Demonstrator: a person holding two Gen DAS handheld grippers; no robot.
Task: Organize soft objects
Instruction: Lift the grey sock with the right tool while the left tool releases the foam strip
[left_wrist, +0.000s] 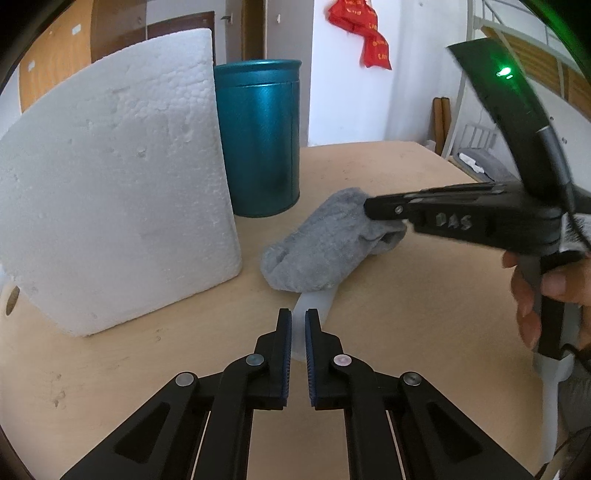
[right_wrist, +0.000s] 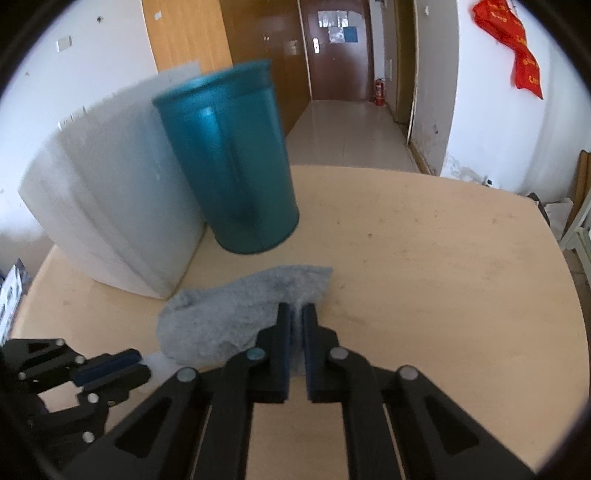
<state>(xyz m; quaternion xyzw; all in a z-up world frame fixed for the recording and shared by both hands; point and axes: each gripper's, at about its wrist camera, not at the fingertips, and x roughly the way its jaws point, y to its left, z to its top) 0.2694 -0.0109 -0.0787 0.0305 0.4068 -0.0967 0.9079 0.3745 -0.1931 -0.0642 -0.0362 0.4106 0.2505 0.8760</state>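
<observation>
Grey sock (left_wrist: 325, 240) lies crumpled on the wooden table (left_wrist: 406, 314), near the middle, just right of the white foam block (left_wrist: 114, 192) and in front of the teal canister (left_wrist: 258, 136). A pale white strip (left_wrist: 314, 306) pokes out from under its near end. The right gripper (right_wrist: 294, 314) has its fingers (right_wrist: 283, 332) pinched on the sock's right edge, grey fabric showing in the narrow gap between them; in the left wrist view it reaches in from the right side (left_wrist: 373, 206). The left gripper (left_wrist: 298, 321) sits at the near end of that strip with its fingers (left_wrist: 282, 350) nearly shut around it. The foam block stands touching the canister, walling off the table's left side. A red cloth (left_wrist: 362, 33) hangs on the far wall.
</observation>
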